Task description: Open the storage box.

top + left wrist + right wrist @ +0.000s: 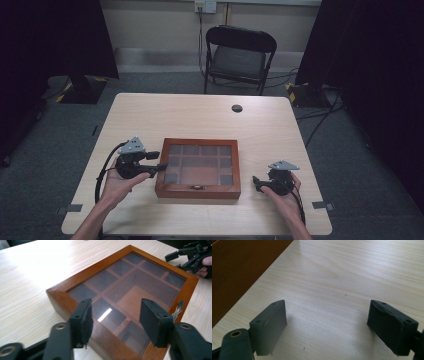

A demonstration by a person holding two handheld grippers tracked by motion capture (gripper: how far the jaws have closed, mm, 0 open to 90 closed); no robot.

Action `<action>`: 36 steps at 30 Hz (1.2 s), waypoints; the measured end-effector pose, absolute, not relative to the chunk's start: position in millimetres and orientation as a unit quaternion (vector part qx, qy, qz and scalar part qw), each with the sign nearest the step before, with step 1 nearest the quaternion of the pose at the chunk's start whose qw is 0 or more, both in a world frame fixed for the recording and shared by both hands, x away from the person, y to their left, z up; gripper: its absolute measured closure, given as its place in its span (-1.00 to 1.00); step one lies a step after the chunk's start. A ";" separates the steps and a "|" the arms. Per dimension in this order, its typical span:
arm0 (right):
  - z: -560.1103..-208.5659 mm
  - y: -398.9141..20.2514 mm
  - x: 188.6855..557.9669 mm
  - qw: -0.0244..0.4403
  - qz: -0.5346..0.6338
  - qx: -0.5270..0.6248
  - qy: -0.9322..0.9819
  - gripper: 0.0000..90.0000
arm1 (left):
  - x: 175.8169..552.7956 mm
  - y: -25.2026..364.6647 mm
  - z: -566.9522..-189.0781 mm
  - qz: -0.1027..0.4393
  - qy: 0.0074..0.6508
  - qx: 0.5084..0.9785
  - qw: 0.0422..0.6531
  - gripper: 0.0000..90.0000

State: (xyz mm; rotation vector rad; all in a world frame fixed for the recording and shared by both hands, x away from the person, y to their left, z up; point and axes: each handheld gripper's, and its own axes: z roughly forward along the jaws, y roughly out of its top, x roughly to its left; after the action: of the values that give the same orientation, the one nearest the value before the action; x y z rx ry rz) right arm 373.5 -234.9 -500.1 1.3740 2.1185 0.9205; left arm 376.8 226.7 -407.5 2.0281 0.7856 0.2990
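Observation:
A brown wooden box with a glass lid over several compartments lies shut at the middle of the table, a small metal clasp on its near side. My left gripper is at the box's left edge, jaws apart. In the left gripper view it hovers just above the glass lid near a corner, with nothing pinched. My right gripper rests to the right of the box, open. The right gripper view has it over bare tabletop, the box's side wall to its left.
The light wood table has a round cable hole at the back. A black folding chair stands behind it. Dark curtains hang at both sides. The right gripper shows far off in the left gripper view.

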 end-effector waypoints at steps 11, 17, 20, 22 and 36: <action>-500.1 -234.9 373.7 0.225 0.334 0.498 0.768 -0.67 | 387.5 201.6 -398.2 0.064 0.284 0.831 0.473 0.11; -500.1 -234.9 373.7 0.225 0.334 0.497 0.768 -0.67 | 385.3 185.4 -400.5 0.042 0.259 0.843 0.470 0.23; -500.1 -234.9 373.7 0.225 0.334 0.497 0.768 -0.67 | 383.7 178.9 -401.8 0.041 0.254 0.846 0.467 0.24; -500.1 -234.9 373.7 0.225 0.334 0.497 0.768 -0.67 | 383.1 176.0 -402.4 0.042 0.252 0.846 0.469 0.24; -500.1 -234.9 373.7 0.225 0.334 0.497 0.769 -0.67 | 377.0 149.9 -413.5 0.023 0.220 0.866 0.449 0.37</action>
State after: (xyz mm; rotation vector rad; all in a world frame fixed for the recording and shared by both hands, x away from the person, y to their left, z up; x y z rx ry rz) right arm 373.7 -234.9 -500.1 1.3719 2.1201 0.9210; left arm 377.0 149.9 -413.5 2.1423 0.5433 0.0560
